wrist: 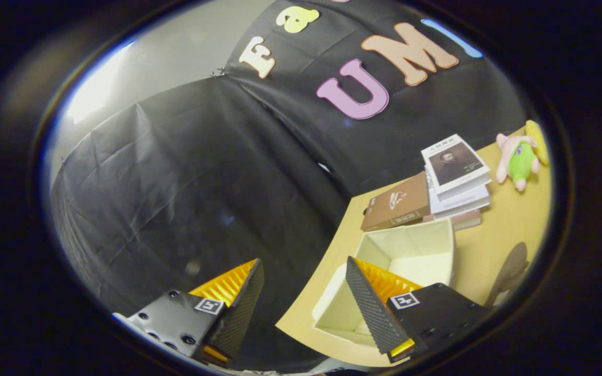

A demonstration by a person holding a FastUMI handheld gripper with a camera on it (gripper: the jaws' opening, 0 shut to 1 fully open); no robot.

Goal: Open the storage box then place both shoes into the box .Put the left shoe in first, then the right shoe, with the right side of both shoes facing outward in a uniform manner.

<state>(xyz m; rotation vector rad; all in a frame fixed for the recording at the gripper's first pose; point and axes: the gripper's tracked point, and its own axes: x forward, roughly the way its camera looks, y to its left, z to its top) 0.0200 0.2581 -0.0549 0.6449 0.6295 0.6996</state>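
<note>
Gripper (303,297) spread wide, nothing pinched, tilted over the tabletop (505,235) edge with black cloth beyond. Open box (411,250) just ahead of the right finger, near that edge, bare wood alongside. Past the box, stacked books (437,188) touching its far side; plush toy (519,156) farther off.
</note>
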